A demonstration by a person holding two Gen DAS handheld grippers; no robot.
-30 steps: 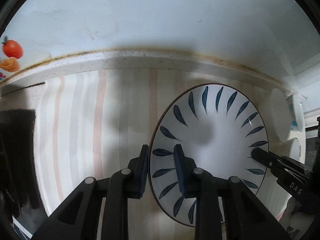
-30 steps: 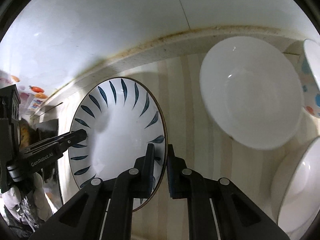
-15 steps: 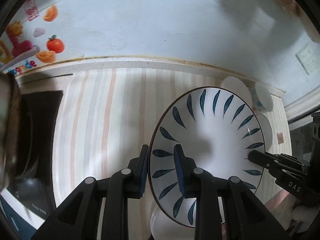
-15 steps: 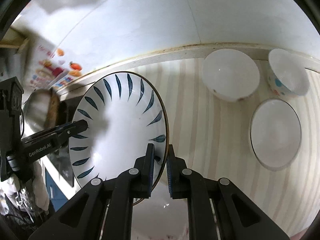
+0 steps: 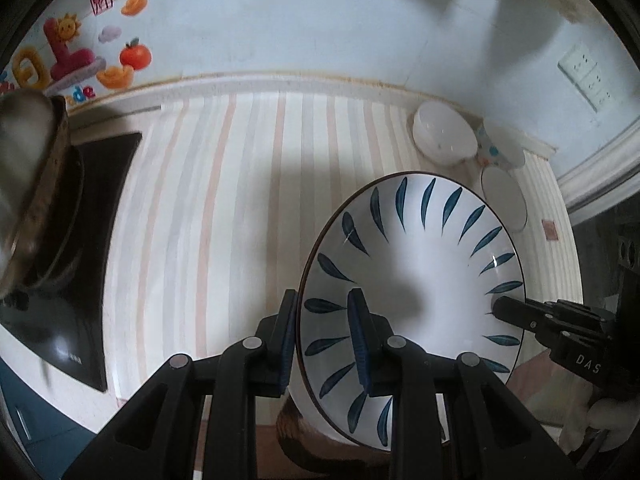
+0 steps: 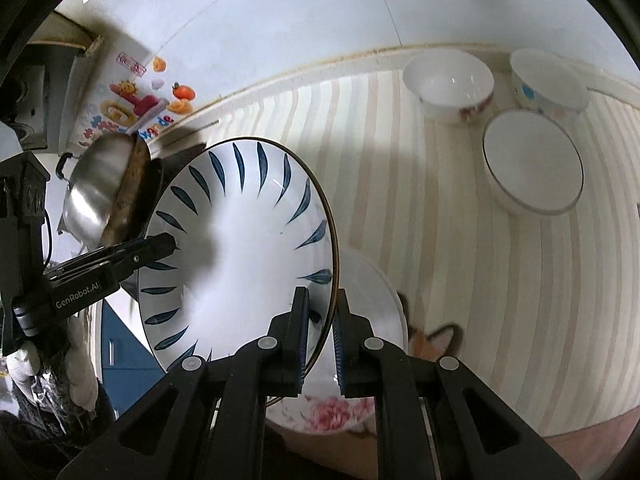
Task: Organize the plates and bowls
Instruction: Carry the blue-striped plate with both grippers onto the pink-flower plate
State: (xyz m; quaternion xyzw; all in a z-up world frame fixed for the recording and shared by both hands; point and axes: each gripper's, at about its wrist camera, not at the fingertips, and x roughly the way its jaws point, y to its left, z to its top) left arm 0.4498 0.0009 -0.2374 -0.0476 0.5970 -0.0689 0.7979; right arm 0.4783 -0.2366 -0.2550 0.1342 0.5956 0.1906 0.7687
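Left claw [image 5: 322, 336] and right claw [image 6: 322, 336] each clamp opposite rims of the blue-leaf plate [image 5: 420, 280], held above the striped desk [image 5: 240, 200].

"DAS" on right claw [image 5: 496, 307]; "GenRobot.AI" on left claw [image 6: 173, 245]; wall sticker [image 5: 72, 60] lettering unclear

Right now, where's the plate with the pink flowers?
In the right wrist view the pink-flowered plate lies low at centre on the striped counter, mostly hidden under the blue-leaf plate and the right tongs.
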